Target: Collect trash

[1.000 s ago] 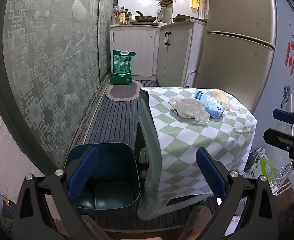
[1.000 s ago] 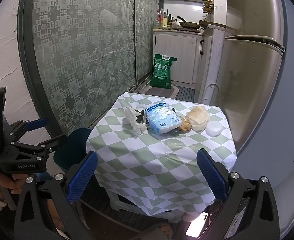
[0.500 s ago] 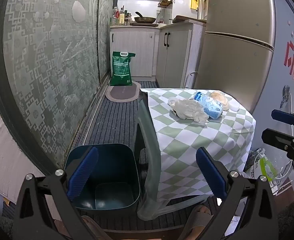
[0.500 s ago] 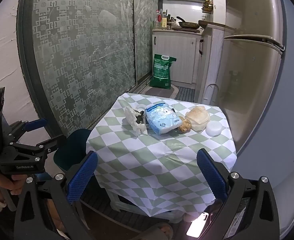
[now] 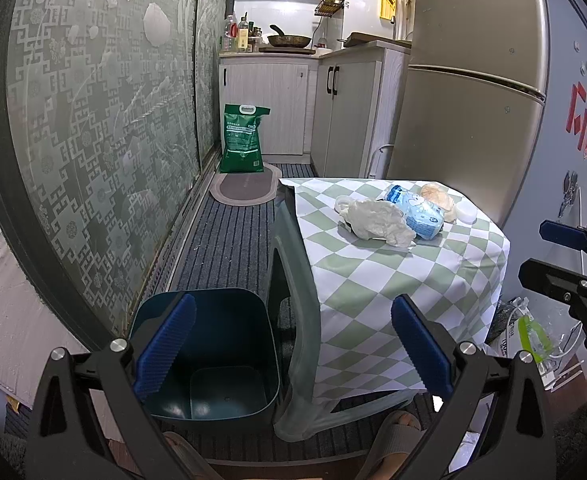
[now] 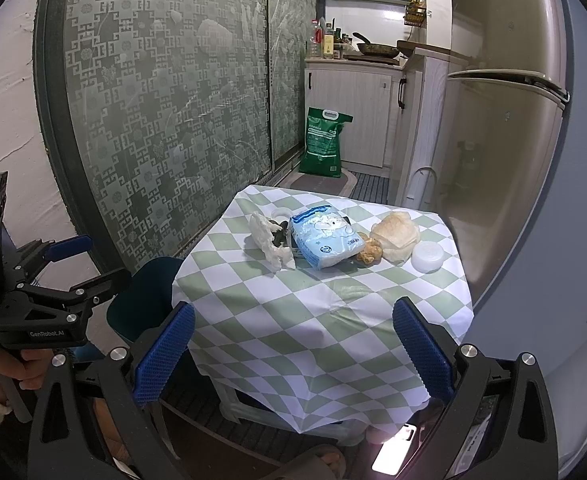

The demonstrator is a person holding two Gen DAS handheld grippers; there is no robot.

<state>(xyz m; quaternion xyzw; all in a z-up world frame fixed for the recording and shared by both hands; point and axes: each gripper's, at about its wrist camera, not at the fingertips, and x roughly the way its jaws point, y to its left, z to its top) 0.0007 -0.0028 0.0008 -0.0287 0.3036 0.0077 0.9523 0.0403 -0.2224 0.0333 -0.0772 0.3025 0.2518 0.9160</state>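
Observation:
Trash lies on a small table with a green-and-white checked cloth (image 6: 293, 320): a crumpled white plastic bag (image 6: 267, 240), a light blue wrapper pack (image 6: 325, 236), a brown food lump (image 6: 369, 254), a crumpled beige wrapper (image 6: 397, 232) and a white round lid (image 6: 427, 258). The bag (image 5: 373, 222) and pack (image 5: 419, 212) also show in the left wrist view. A dark teal bin (image 5: 213, 352) stands on the floor left of the table, empty. My left gripper (image 5: 293, 348) is open above the bin. My right gripper (image 6: 293, 348) is open before the table's near edge, empty.
A patterned glass sliding door (image 5: 93, 140) runs along the left. A tall fridge (image 5: 469, 92) stands behind the table. A green sack (image 5: 242, 140) and a floor mat (image 5: 243, 190) lie near white cabinets (image 5: 269, 108). Bags (image 5: 529, 336) lie right of the table.

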